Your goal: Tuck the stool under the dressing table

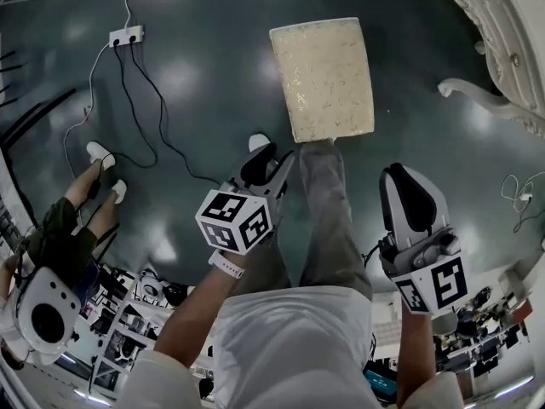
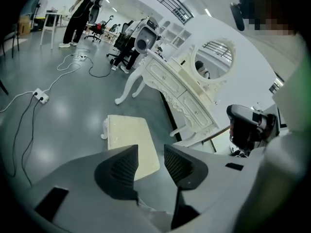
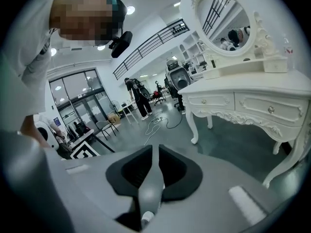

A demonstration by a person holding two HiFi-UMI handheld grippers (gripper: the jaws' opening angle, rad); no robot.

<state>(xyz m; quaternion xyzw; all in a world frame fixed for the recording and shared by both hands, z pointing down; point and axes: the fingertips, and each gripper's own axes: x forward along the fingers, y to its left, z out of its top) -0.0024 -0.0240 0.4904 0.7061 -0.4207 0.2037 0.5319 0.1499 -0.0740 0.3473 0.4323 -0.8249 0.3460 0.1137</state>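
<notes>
From my head, the camera looks steeply down, with the dressing table (image 1: 511,66) at the upper right edge and the stool (image 1: 324,79) left of it. The camera on my left gripper (image 2: 150,149) faces down along its jaws toward the table, which stands farther off. The camera on my right gripper (image 3: 154,149) looks nearly level, close beside it. All three views share the table.

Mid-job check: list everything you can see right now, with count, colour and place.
stool: one, cream seat, on the dark floor ahead, apart from the dressing table
dressing table: one, white, with oval mirror, right of the stool
power strip: one, white, dark cables attached, floor far left
bystander: one, white shoes, head view's left edge
left gripper: grey, jaws apart, empty
right gripper: grey, jaws together, empty
</notes>
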